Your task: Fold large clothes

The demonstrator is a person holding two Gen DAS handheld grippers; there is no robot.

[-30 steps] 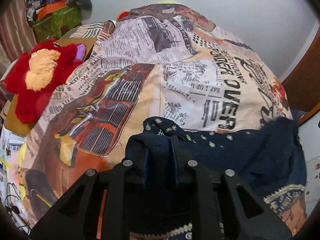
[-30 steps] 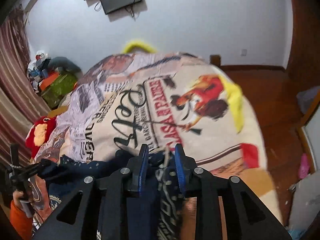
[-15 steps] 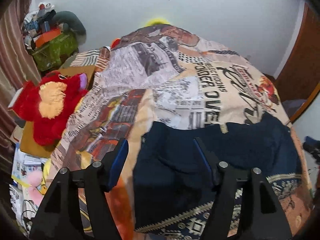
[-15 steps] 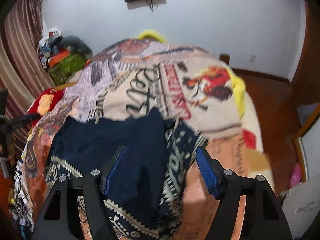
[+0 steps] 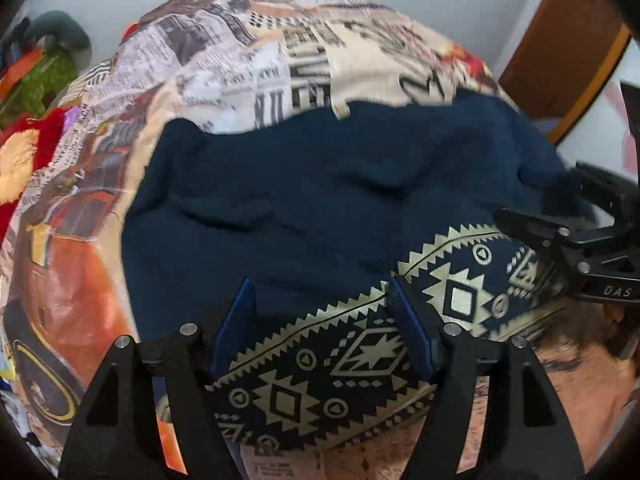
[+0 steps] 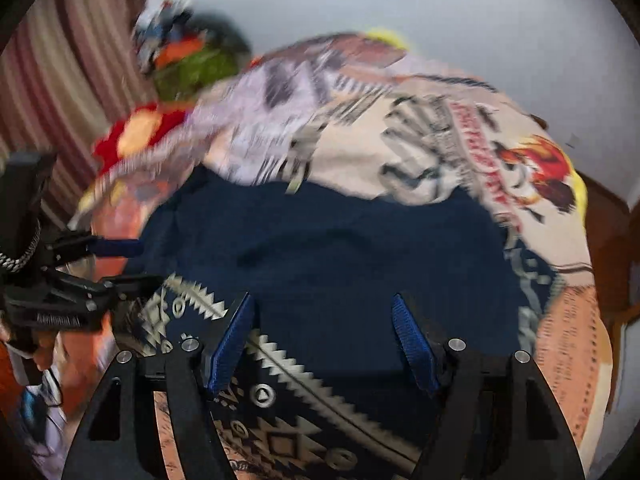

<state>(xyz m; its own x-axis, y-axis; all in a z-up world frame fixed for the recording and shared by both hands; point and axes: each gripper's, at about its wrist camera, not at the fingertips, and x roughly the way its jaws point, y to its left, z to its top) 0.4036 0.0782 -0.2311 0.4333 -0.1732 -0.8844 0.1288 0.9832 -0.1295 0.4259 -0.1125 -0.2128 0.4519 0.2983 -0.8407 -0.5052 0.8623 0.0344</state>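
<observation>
While the navy garment (image 5: 320, 200) lies flat on the bed (image 5: 248, 60), both grippers, left (image 5: 320, 304) and right (image 6: 324, 320), hover spread above it.

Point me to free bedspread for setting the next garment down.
Bare bedspread lies beyond the navy garment's far edge, up to the wall. A narrower strip runs along its side toward the red plush. Near edge is crowded: patterned hem, left gripper and right gripper, both open.
</observation>
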